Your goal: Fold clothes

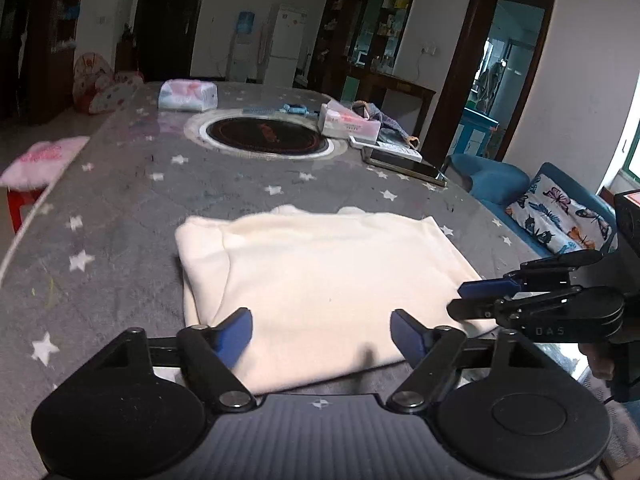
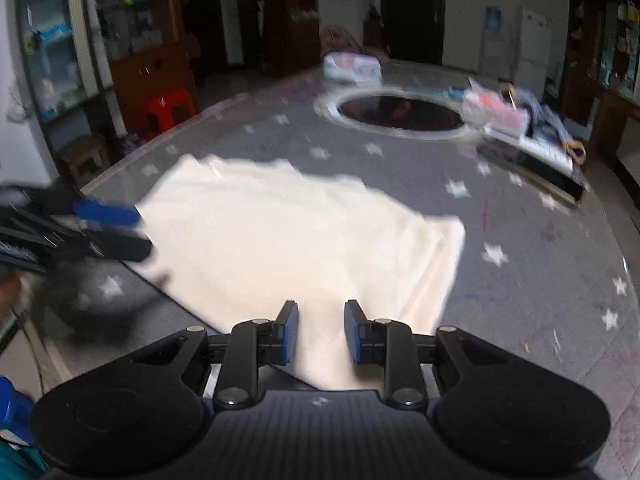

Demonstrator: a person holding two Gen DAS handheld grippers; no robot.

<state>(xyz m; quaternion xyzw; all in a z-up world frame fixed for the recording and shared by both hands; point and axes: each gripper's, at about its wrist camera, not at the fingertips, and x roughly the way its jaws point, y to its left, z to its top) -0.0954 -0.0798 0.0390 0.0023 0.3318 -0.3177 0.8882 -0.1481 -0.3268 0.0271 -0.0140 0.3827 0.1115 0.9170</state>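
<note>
Cream garment [image 1: 320,272] lies on the table [image 1: 132,208], already folded into a rough rectangle, long axis running away from the near edge. Judged soft, light, limp; best pinched at near corners. Left tongs [image 1: 322,334] spread wide, empty. Right tongs [image 2: 321,330] parted, nothing gripped, over the near hem.

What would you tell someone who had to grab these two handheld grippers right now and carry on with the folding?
Left gripper: jaws wide open, holding nothing, poised over the near edge of the cream garment.
Right gripper: jaws open a little, empty, at the garment's near right corner.
The garment lies flat on the grey star-patterned tablecloth, already folded into a rough rectangle with a sleeve tucked along its left side.
Done: the first folds.
Left: probably one more fold in half, then tidy the edges. Clutter sits at the far side, well away.
</note>
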